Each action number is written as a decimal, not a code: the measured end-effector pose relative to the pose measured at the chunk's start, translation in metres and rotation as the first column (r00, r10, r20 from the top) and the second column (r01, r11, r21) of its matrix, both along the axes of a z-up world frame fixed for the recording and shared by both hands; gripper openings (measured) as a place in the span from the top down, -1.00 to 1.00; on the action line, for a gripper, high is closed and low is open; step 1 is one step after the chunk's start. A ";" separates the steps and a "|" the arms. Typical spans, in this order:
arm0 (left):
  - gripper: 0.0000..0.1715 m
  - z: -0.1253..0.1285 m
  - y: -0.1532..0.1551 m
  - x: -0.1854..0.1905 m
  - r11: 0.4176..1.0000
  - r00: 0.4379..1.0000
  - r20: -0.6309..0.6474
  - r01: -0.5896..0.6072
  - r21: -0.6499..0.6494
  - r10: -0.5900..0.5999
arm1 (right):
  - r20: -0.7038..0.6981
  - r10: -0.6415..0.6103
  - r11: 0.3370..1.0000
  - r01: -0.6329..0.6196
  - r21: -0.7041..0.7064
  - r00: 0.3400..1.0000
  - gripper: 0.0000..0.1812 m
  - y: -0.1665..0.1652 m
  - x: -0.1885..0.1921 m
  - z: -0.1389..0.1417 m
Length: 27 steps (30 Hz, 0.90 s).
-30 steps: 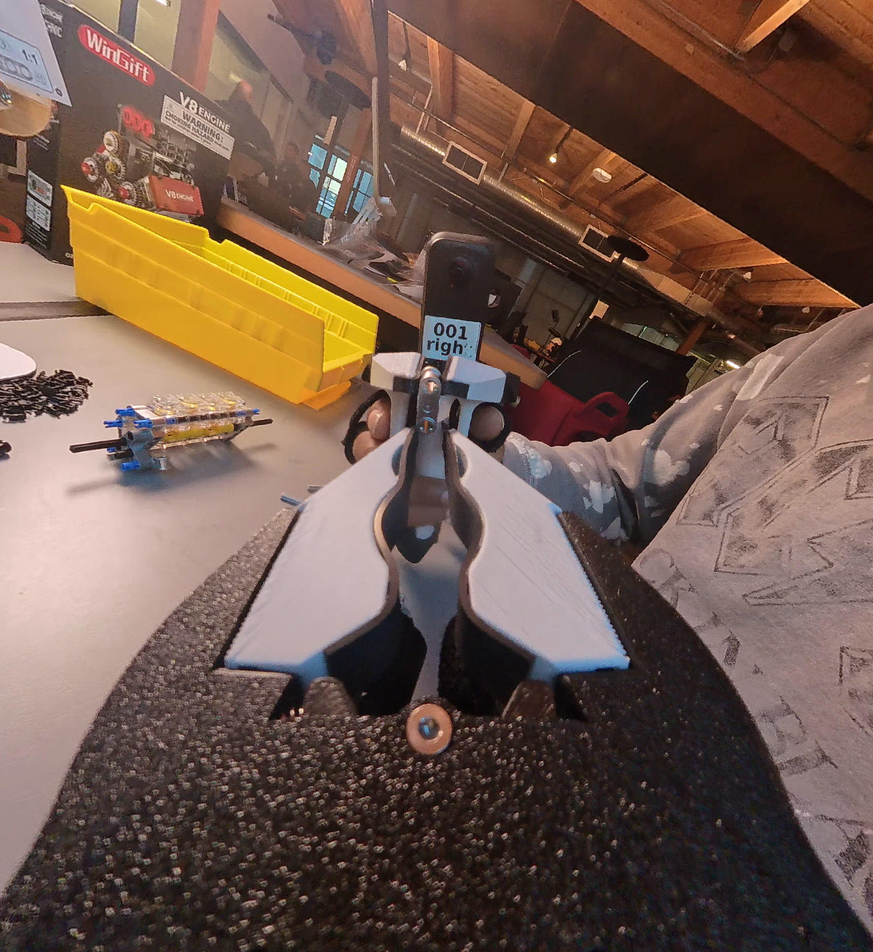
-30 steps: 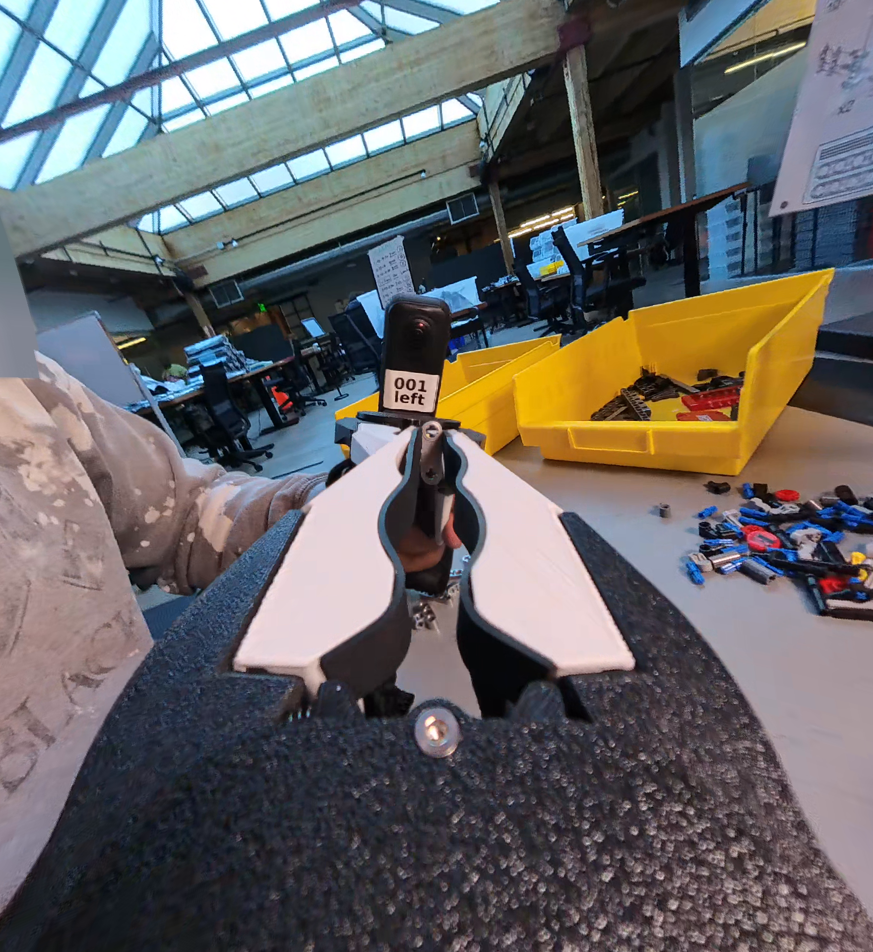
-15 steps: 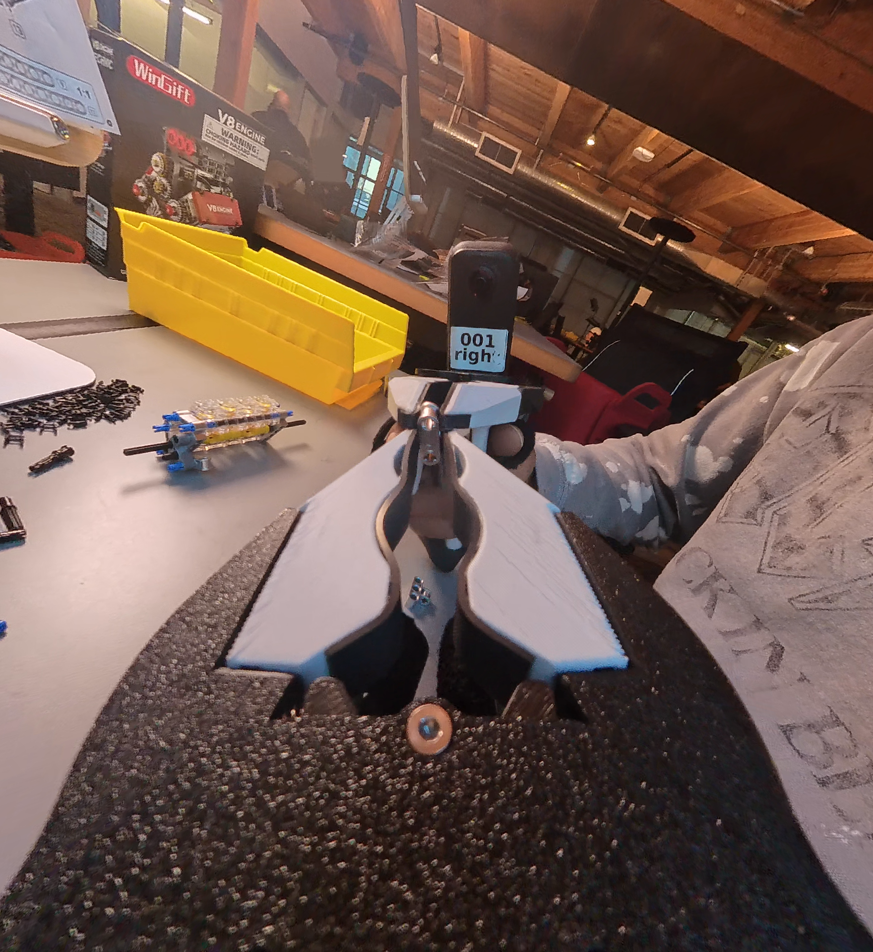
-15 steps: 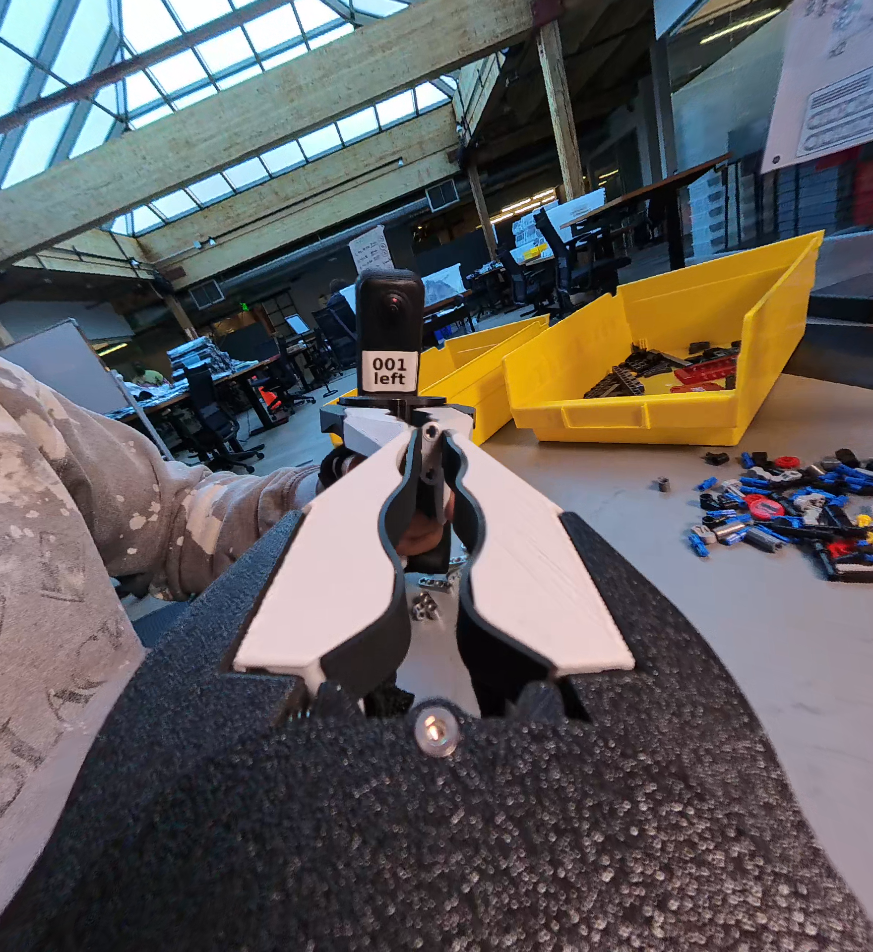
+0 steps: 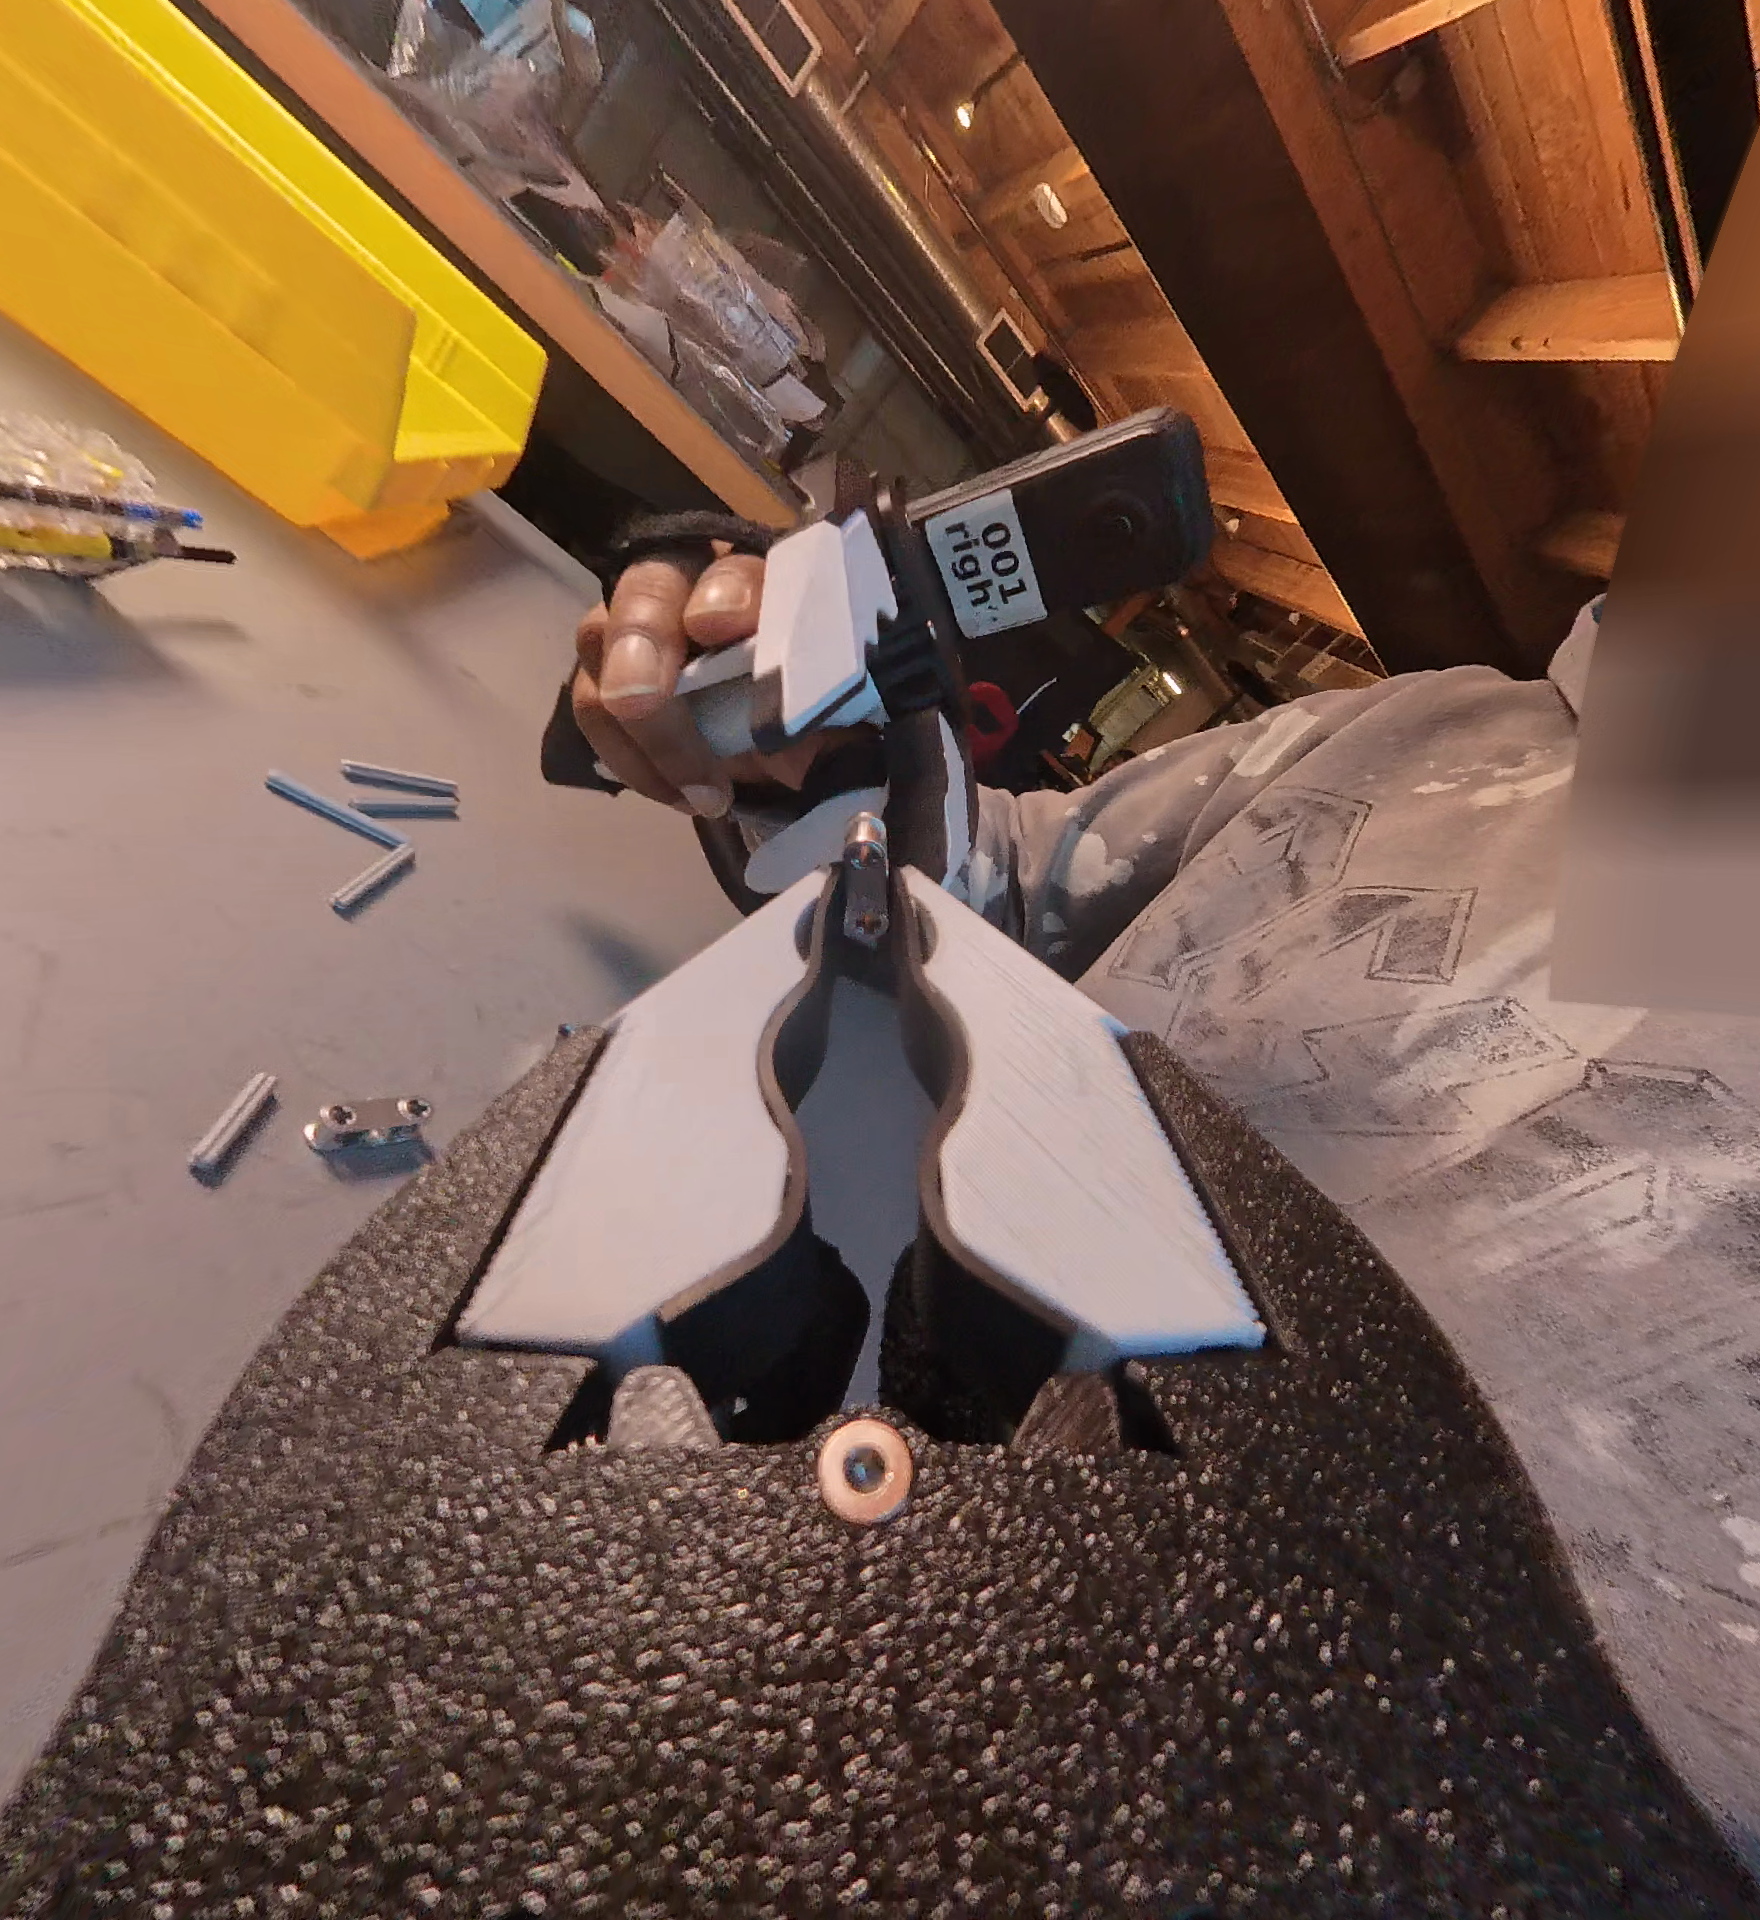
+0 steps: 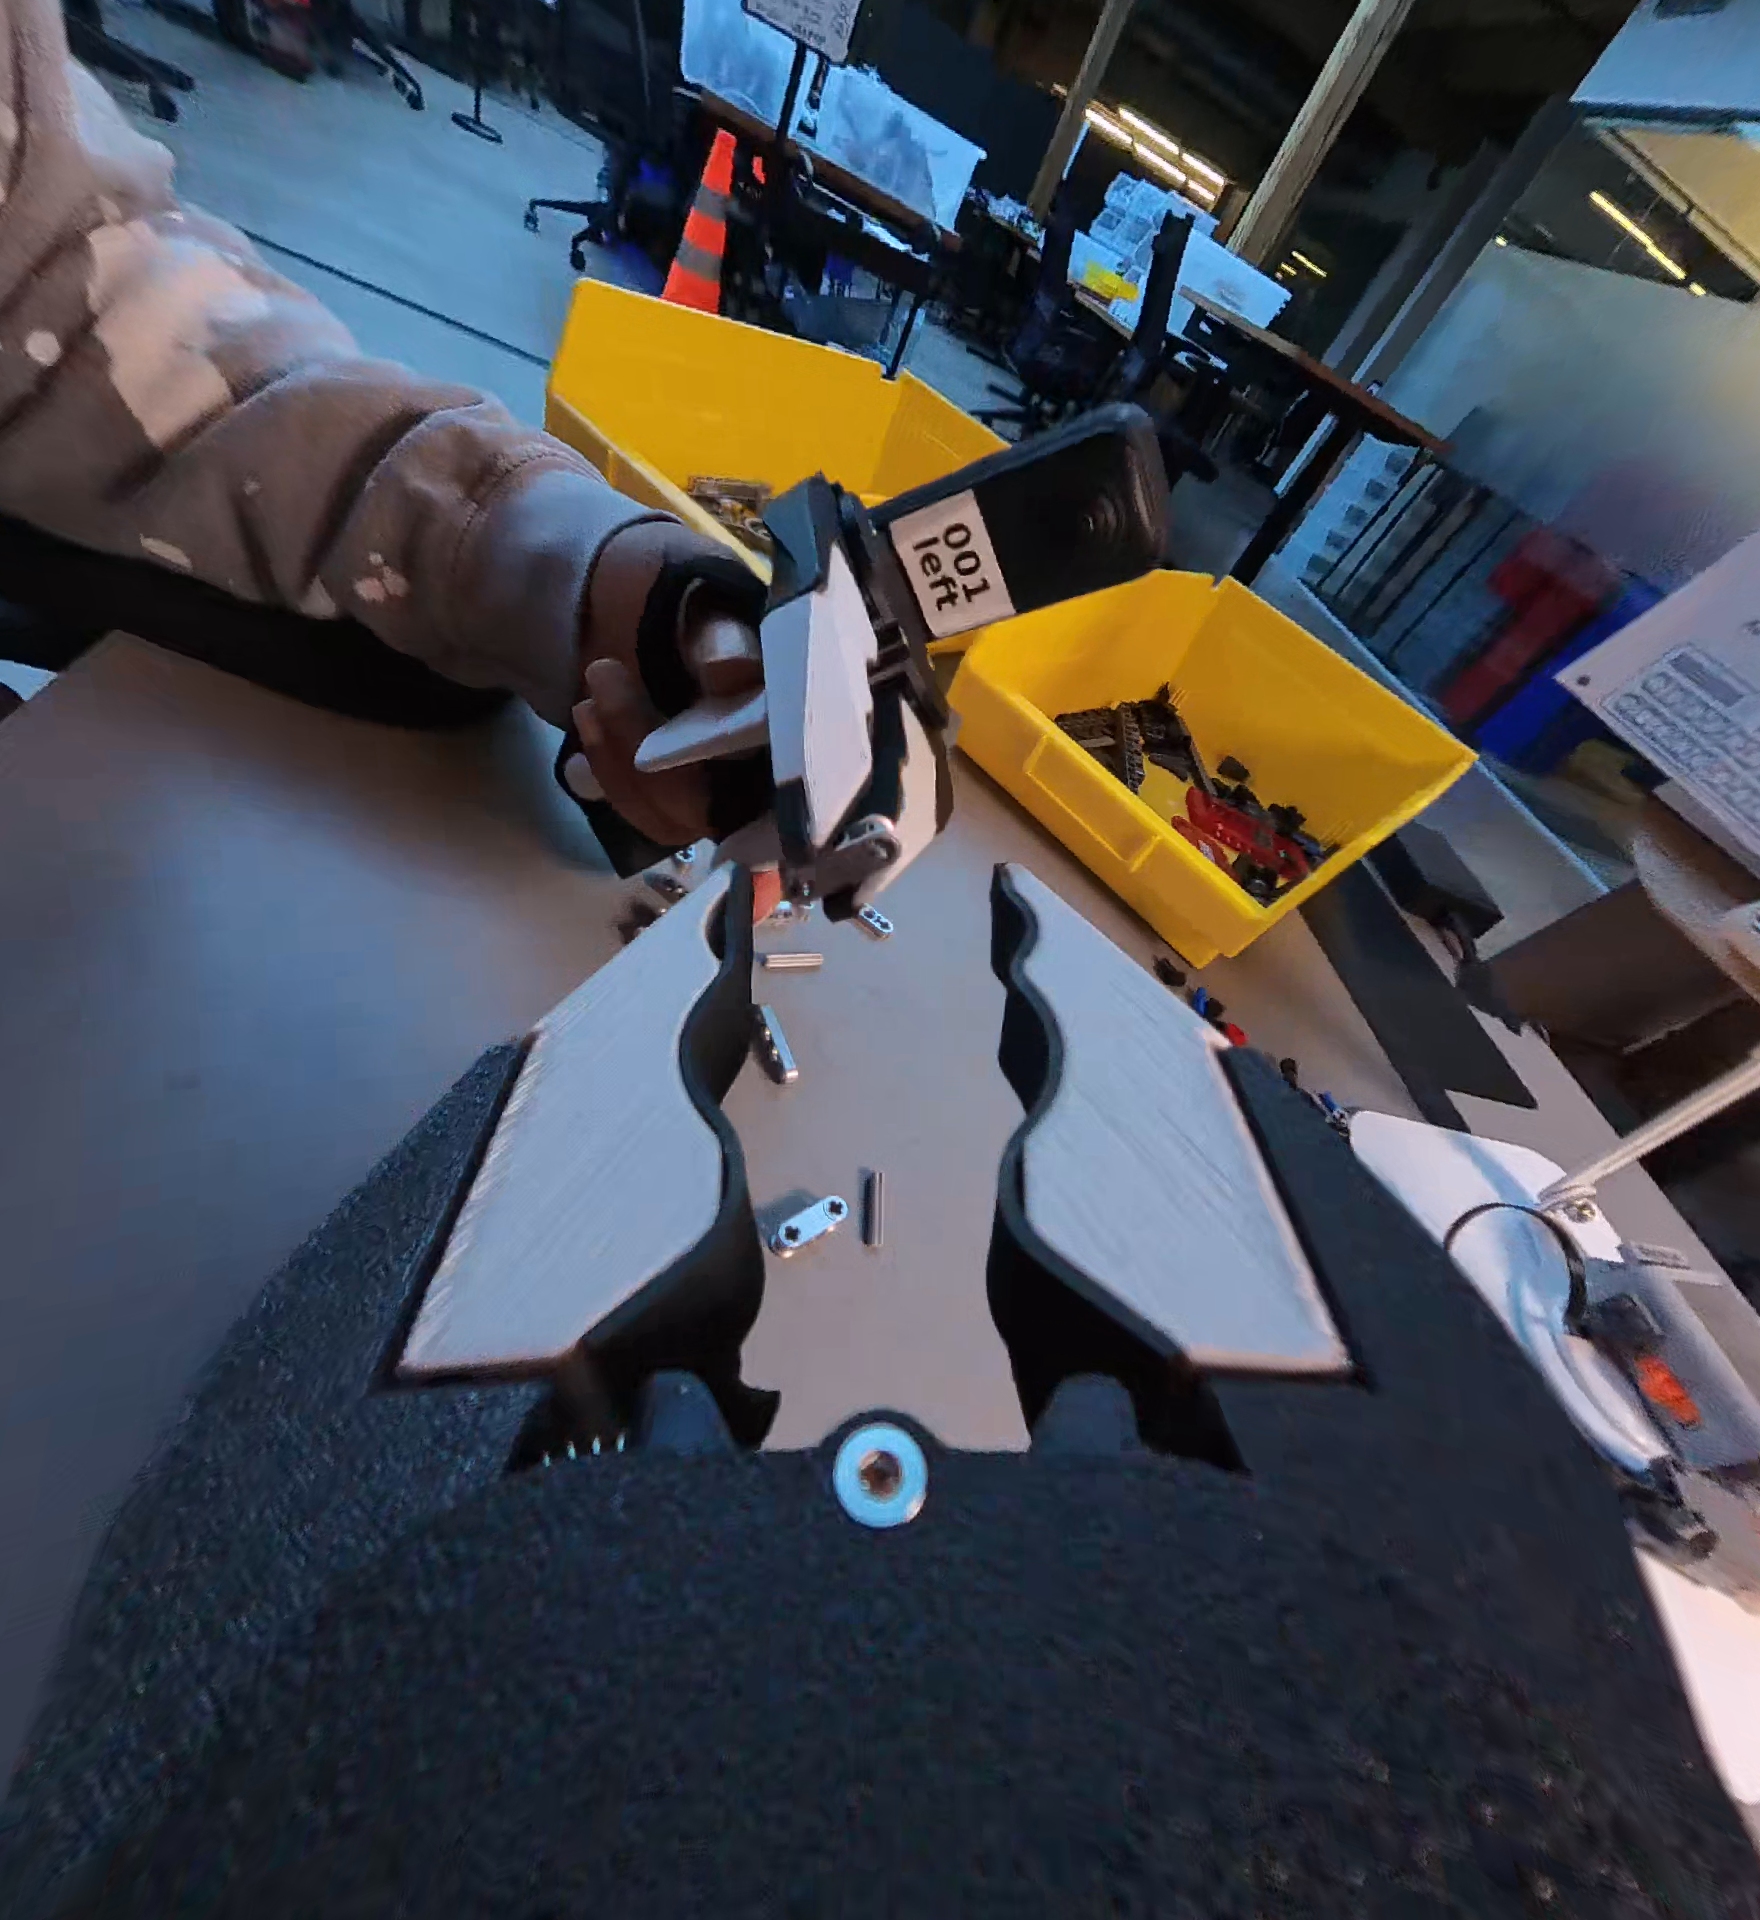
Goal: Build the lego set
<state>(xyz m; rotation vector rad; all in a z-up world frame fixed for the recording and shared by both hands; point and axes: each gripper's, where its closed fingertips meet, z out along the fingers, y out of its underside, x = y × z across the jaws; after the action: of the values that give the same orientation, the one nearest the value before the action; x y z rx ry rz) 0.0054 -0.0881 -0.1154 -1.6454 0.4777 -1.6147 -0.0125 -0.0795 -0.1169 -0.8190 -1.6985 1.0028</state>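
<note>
The left gripper (image 5: pixel 863 914) has its fingers (image 5: pixel 689 1091) drawn together, clamped on a small grey link piece (image 5: pixel 863 883) that stands upright at the tips. On the desk (image 5: pixel 128 935) to the left of this gripper lie a short grey pin (image 5: pixel 232 1112) and, just beside it, a flat grey two-hole connector (image 5: pixel 369 1122); farther off lie several more grey pins (image 5: pixel 377 805). A yellow bin (image 5: pixel 211 270) stands at the far left of the desk, with a partly built clear and yellow model (image 5: pixel 24 499) near it at the left edge. The right gripper (image 6: pixel 871 914) has its fingers (image 6: pixel 606 1153) spread well apart and holds nothing. Between them, on the desk surface, rest a grey two-hole connector (image 6: pixel 803 1221) and a thin dark pin (image 6: pixel 870 1205), close together but apart. Farther along, the left gripper's tips meet near the left finger of the right gripper. A second yellow bin (image 6: pixel 1094 800) holding dark and red parts (image 6: pixel 1229 810) stands at the far right, and a white stand base (image 6: pixel 1458 1184) lies at the right edge.
</note>
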 end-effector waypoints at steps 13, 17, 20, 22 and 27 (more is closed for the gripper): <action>0.89 -0.007 0.007 -0.002 0.997 0.999 0.044 -0.005 -0.080 0.008 | 0.044 -0.010 0.995 0.006 0.095 0.999 0.94 -0.007 0.000 -0.010; 0.90 -0.001 0.007 -0.005 0.997 0.998 0.065 -0.007 -0.072 0.012 | 0.025 -0.043 0.995 0.041 0.092 0.999 0.92 -0.007 -0.003 -0.007; 1.00 0.005 0.006 -0.008 0.998 0.993 0.119 -0.001 -0.069 0.010 | -0.007 -0.044 0.998 0.044 0.055 0.999 0.88 -0.008 -0.003 0.004; 1.00 0.011 0.005 -0.010 0.998 0.988 0.154 0.008 -0.059 0.001 | -0.040 -0.057 0.998 0.058 0.038 0.998 0.85 -0.007 -0.002 0.012; 1.00 0.015 0.006 -0.012 0.999 0.988 0.153 -0.022 -0.027 0.026 | -0.041 -0.075 0.996 0.077 0.036 0.996 0.80 0.001 0.003 0.016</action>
<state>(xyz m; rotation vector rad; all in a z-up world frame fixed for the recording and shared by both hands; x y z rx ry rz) -0.0070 -0.0816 -0.1006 -1.5245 0.3585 -1.7202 -0.0096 -0.0780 -0.1012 -0.8281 -1.6357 0.9269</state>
